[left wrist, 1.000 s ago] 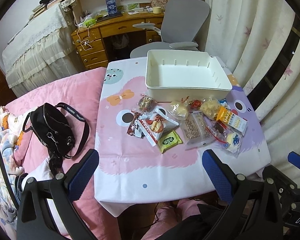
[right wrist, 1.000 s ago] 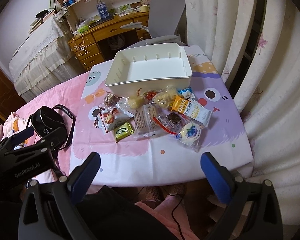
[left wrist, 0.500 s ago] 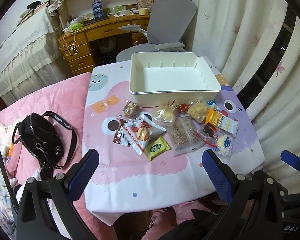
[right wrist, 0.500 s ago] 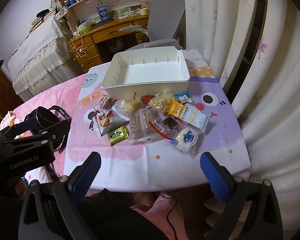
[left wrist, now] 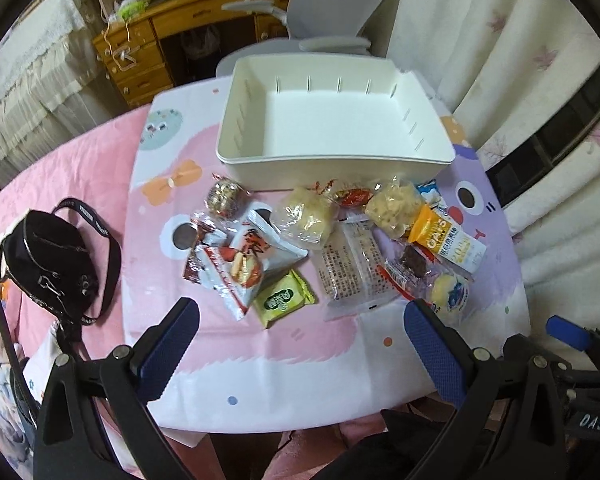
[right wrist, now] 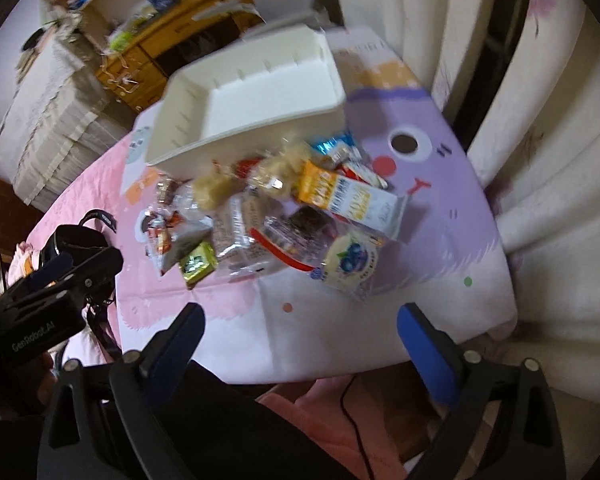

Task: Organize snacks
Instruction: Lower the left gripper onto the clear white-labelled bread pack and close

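Note:
Several wrapped snacks lie in a loose pile on the cartoon tablecloth [left wrist: 300, 344], in front of an empty white plastic bin [left wrist: 340, 120]. Among them are a green packet [left wrist: 283, 299], a red-and-white bag [left wrist: 242, 264], an orange oats bar [left wrist: 446, 240] and a blueberry cake pack [left wrist: 450, 295]. My left gripper [left wrist: 302, 344] is open and empty, hovering above the table's near edge. My right gripper [right wrist: 300, 344] is open and empty, also near the front edge; the pile [right wrist: 284, 208] and bin [right wrist: 260, 92] lie ahead of it.
A black handbag [left wrist: 52, 264] lies on the pink bed left of the table. A grey office chair [left wrist: 340, 4] and wooden desk [left wrist: 172, 28] stand behind the bin. Curtains [left wrist: 520, 80] hang along the right. The left gripper body [right wrist: 44, 300] shows in the right wrist view.
Both grippers have moved forward and lower toward the table, so the snacks and bin look bigger. The right wrist view has tilted and blurred. Both stay open.

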`<state>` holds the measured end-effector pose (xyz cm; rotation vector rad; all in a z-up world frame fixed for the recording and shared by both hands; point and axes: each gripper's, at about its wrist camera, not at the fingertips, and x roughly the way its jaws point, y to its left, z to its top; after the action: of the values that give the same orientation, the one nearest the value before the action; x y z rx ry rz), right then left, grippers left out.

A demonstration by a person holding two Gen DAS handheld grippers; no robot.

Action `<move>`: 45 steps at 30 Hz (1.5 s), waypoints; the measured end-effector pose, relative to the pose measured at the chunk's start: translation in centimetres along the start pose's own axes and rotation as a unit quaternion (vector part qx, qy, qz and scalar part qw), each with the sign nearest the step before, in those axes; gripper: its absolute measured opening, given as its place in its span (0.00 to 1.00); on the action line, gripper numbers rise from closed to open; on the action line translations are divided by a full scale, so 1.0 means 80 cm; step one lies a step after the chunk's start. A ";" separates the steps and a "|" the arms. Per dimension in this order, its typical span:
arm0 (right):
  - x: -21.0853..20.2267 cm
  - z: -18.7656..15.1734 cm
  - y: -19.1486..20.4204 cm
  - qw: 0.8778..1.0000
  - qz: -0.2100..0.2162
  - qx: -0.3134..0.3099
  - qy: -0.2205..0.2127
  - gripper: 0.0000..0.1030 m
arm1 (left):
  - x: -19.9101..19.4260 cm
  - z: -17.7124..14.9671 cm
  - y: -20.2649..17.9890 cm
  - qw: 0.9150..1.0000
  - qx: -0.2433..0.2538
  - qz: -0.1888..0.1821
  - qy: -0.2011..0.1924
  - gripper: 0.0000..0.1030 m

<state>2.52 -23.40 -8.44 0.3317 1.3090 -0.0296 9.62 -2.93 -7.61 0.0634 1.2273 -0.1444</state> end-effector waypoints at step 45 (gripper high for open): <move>0.234 0.086 -0.116 0.941 0.071 0.199 0.263 0.43 | 0.290 0.073 -0.046 0.961 -0.145 -0.017 0.235 0.64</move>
<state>12.07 -30.91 -26.74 0.8209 1.8074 -0.0899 22.14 -9.03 -27.38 -0.1900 1.7144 0.0264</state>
